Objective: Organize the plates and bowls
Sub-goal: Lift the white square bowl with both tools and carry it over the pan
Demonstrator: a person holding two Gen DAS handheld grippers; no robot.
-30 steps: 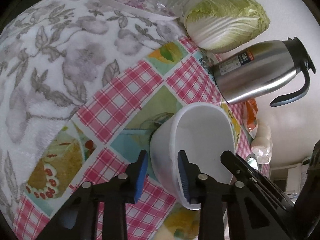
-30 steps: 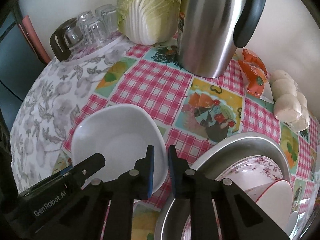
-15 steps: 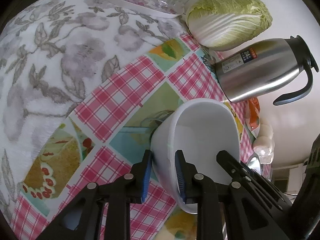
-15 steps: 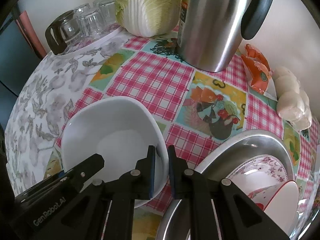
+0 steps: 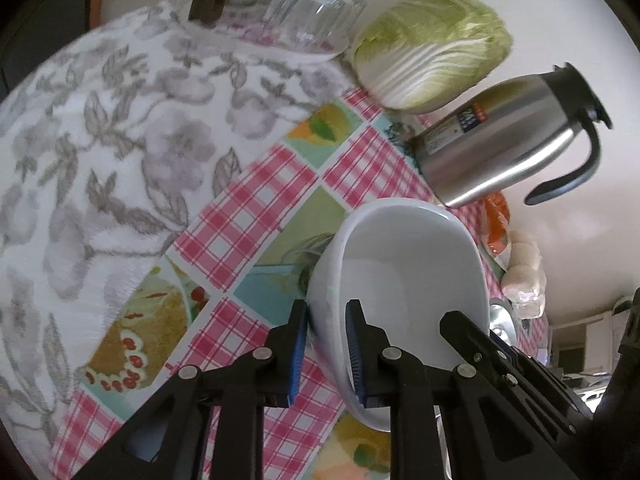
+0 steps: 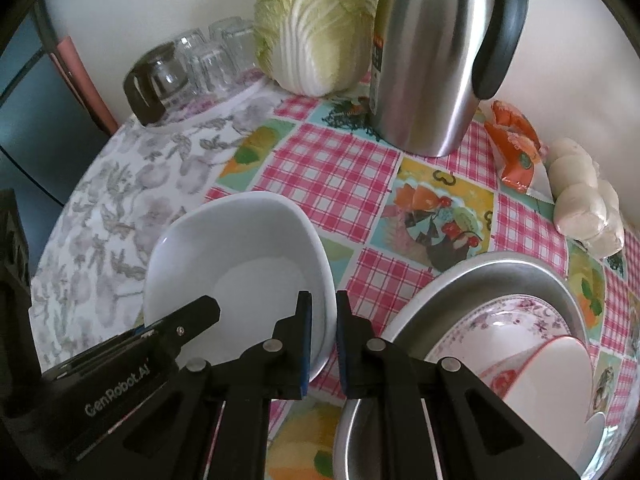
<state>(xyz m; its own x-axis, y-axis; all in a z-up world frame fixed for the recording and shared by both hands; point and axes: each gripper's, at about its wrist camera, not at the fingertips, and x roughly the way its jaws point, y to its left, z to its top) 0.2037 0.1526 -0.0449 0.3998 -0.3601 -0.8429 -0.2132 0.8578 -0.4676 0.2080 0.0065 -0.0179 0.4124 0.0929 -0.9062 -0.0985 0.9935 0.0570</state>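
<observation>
Between my black claws' blue pads [image 5: 297, 354] sits a plain white bowl [image 6: 240, 256], over a pink-checked tablecloth [image 6: 332, 168] with fruit pictures, beside a grey-flowered white cloth [image 5: 120, 140] and pale green cabbage [image 6: 316, 20].

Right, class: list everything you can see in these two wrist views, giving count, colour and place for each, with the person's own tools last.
Bowl: one, white, centre, gripped on both sides.
Metal basin: one, silver, right, holding dishes.
Floral plate: one, pink-patterned, in basin.
Red-rimmed bowl: one, white, in basin.
Thermos jug: one, steel, back.
Napa cabbage: one, green, back.
Glasses: several, clear, back left.
Snack packet: one, orange, right.
Buns: bagged, white, right.
Tablecloth: pink check.
Left gripper: black, fingers shut on bowl.
Right gripper: black, likewise.
</observation>
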